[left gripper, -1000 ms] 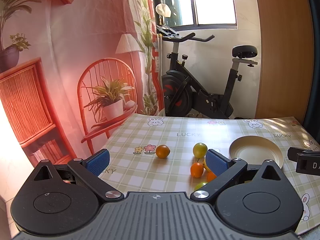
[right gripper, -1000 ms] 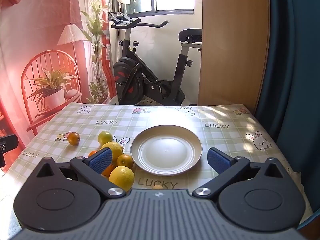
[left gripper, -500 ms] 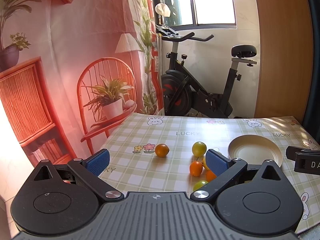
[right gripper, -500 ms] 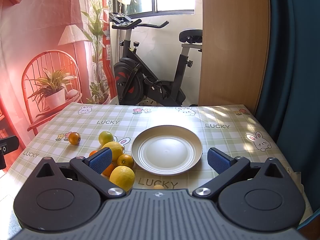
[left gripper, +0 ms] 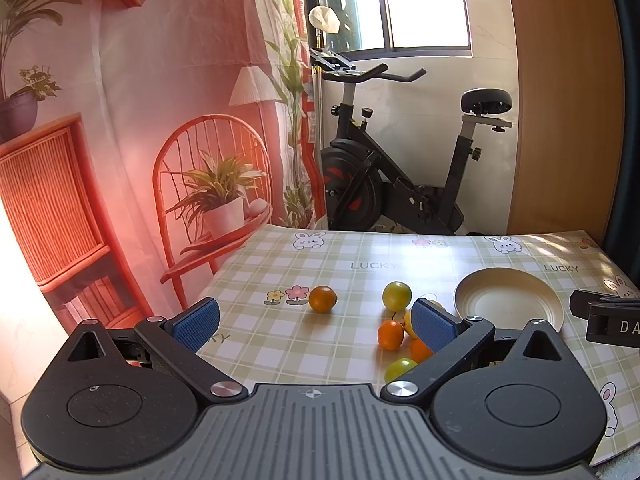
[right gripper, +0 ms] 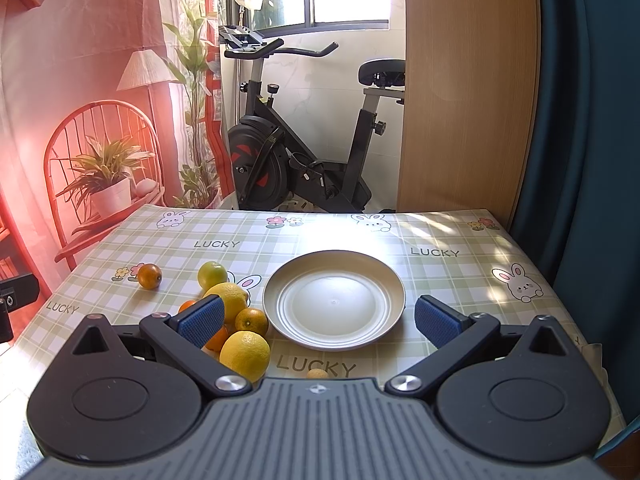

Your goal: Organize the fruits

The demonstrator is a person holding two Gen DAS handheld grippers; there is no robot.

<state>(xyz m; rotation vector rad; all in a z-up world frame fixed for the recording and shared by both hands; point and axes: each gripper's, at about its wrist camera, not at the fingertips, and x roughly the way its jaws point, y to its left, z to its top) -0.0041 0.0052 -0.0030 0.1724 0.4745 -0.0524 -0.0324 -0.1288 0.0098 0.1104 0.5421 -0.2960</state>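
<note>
A cream plate [right gripper: 334, 304] sat near the middle of the table [right gripper: 440, 236], towards the near edge, and nothing lay in it. The fruit was all on the checked cloth to the plate's left. A small orange [right gripper: 149, 275] lay alone nearer the left edge, well apart from the rest. A green-yellow fruit [right gripper: 212, 274] sat between it and the plate. Closer to the near edge a lemon [right gripper: 228, 298], a small mandarin [right gripper: 251, 321] and a big yellow orange [right gripper: 245, 354] were bunched together just beside the plate's rim.

More small oranges were tucked behind the right tool's left finger, too hidden to count. A tiny yellowish piece [right gripper: 318, 373] by the near edge was half cut off by the tool's body; I could not tell what it was.

The right tool [right gripper: 320, 322] hung with its fingers spread wide and nothing between them, the plate straight ahead in the gap. The left tool [left gripper: 316, 322] was likewise spread and empty, and its right finger covered part of the bunch.
</note>
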